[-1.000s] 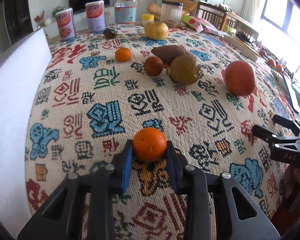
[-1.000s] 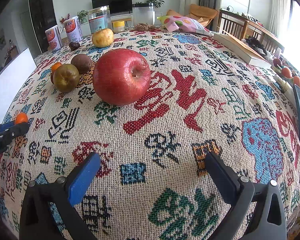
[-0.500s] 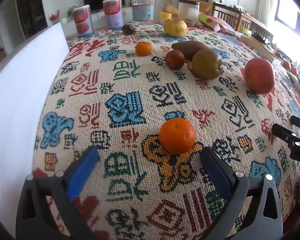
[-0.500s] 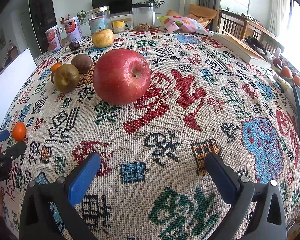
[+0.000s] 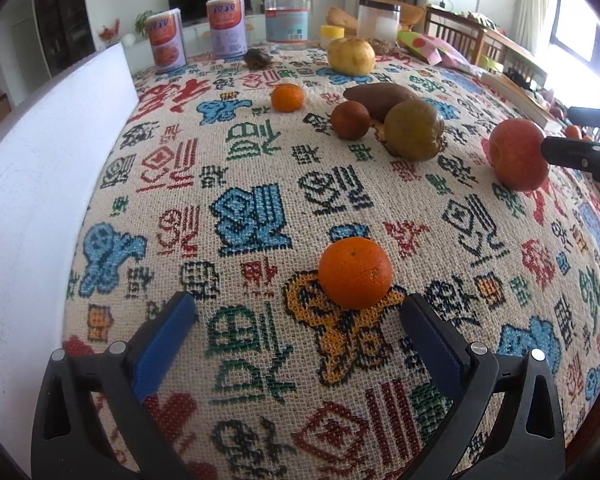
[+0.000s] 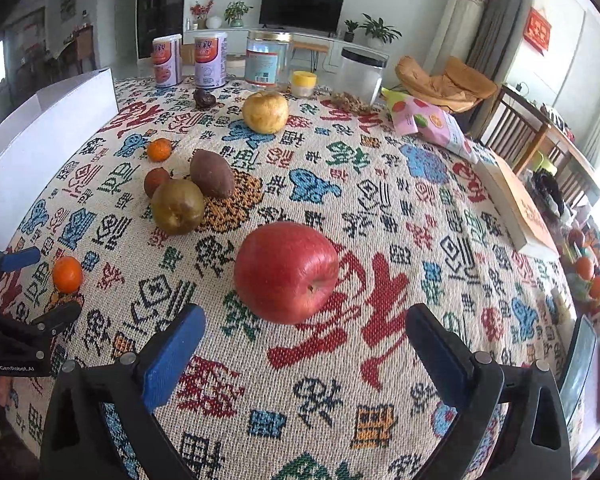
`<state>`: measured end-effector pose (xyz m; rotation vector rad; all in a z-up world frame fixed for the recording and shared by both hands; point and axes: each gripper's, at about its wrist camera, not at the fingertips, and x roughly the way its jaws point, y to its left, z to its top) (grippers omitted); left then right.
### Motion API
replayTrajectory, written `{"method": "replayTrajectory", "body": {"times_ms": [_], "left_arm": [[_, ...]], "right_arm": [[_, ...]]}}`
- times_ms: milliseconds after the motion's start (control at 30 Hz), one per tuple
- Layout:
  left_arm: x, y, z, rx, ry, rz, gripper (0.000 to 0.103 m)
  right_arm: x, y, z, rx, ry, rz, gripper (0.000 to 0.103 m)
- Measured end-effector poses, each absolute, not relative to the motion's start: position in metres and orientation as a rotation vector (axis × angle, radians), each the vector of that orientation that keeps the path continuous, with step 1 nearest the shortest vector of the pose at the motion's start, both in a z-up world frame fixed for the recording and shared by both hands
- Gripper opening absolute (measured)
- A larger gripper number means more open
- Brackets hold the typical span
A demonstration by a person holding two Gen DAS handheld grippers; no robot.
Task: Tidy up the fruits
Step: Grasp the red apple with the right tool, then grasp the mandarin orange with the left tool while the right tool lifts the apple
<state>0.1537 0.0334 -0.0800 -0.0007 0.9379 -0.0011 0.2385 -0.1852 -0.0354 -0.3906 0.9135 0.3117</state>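
Note:
A small orange [image 5: 355, 272] sits on the patterned cloth just beyond my open, empty left gripper [image 5: 298, 336], nearer its right finger; it also shows at the left of the right wrist view [image 6: 67, 274]. A big red apple [image 6: 286, 272] sits just ahead of my open, empty right gripper [image 6: 302, 344]. Farther back lie a brown-green pear [image 6: 177, 207], a sweet potato [image 6: 212, 173], a dark red fruit [image 6: 156, 180], a second orange [image 6: 159, 149] and a yellow apple [image 6: 265, 111].
A white box wall [image 5: 32, 168] runs along the left side. Two cans [image 6: 167, 61], a tin [image 6: 269, 59], a clear jar [image 6: 362, 74], a snack bag [image 6: 430, 122] and a book [image 6: 516, 204] line the far and right edges.
My left gripper opened, let go of the small orange on the cloth and drew back. My right gripper rose and tilted, so the red apple now sits lower, near its fingers.

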Motion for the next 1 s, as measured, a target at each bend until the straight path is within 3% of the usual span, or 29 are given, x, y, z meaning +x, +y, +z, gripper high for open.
{"method": "replayTrajectory", "body": {"times_ms": [100, 133, 233, 267, 500, 833, 900, 1000], "left_arm": [[0.154, 0.033, -0.08, -0.001, 0.938, -0.001, 0.103], [0.154, 0.033, -0.08, -0.001, 0.938, -0.001, 0.102], [0.154, 0.033, -0.08, -0.002, 0.938, -0.002, 0.102], [0.154, 0.033, -0.08, -0.002, 0.937, -0.002, 0.102], [0.154, 0.033, -0.08, -0.001, 0.937, -0.001, 0.102], [0.154, 0.033, -0.08, -0.002, 0.937, -0.002, 0.103], [0.154, 0.033, -0.08, -0.003, 0.937, -0.003, 0.102], [0.154, 0.033, -0.08, -0.007, 0.936, -0.006, 0.102]], "right_arm": [[0.266, -0.151, -0.03, -0.518, 0.939, 0.357, 0.099], [0.274, -0.145, -0.034, -0.524, 0.961, 0.372, 0.094], [0.289, -0.142, -0.056, -0.557, 1.051, 0.357, 0.058], [0.287, -0.148, -0.056, -0.553, 1.025, 0.347, 0.057], [0.263, -0.253, -0.046, -0.008, 1.033, 0.375, 0.057], [0.229, -0.3, -0.057, 0.194, 1.004, 0.298, 0.058], [0.223, -0.297, -0.055, 0.179, 0.992, 0.282, 0.061], [0.204, -0.287, -0.055, 0.114, 0.979, 0.28, 0.084]]}}
